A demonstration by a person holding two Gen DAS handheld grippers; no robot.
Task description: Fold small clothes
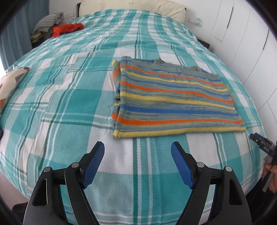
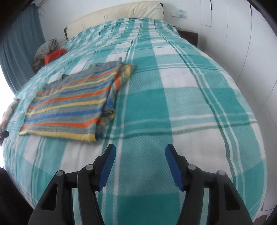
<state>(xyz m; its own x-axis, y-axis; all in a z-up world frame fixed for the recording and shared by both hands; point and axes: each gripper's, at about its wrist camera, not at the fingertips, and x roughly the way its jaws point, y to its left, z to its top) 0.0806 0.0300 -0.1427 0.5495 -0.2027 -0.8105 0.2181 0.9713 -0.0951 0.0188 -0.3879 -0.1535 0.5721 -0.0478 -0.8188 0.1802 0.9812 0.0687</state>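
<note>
a bed fills both views, spread with a teal-and-white plaid bedcover (image 1: pixel 69 97) that runs from the near edge up to a cream padded headboard (image 1: pixel 131 5) against the white wall. white wardrobe doors (image 1: pixel 242 38) stand along the right side, and a teal curtain (image 2: pixel 19 45) hangs at the left.

the striped sweater (image 1: pixel 173 100), banded in orange, yellow, blue and grey-green, lies flat on the bedcover toward the near edge, folded into a rough rectangle with its neckline at the far side and its yellow hem nearest the cameras. one side is turned in, and the doubled layers show along its left edge in the left wrist view and along its right edge in the right wrist view.

at the far left corner of the bed sits a small heap of clothes: a grey knit piece (image 1: pixel 48 22) with an orange-red garment (image 1: pixel 67 28) just beside it. a patterned cushion (image 1: pixel 12 81) lies at the left edge.

the left gripper (image 1: pixel 137 152) hangs above bare bedcover just short of the sweater's hem, blue pads spread wide, nothing between them. the right gripper (image 2: pixel 140 154) is likewise released, over bare plaid to the right of the sweater, apart from it. part of a hand (image 1: pixel 270 173) on the right tool shows at the left wrist view's right edge.
</note>
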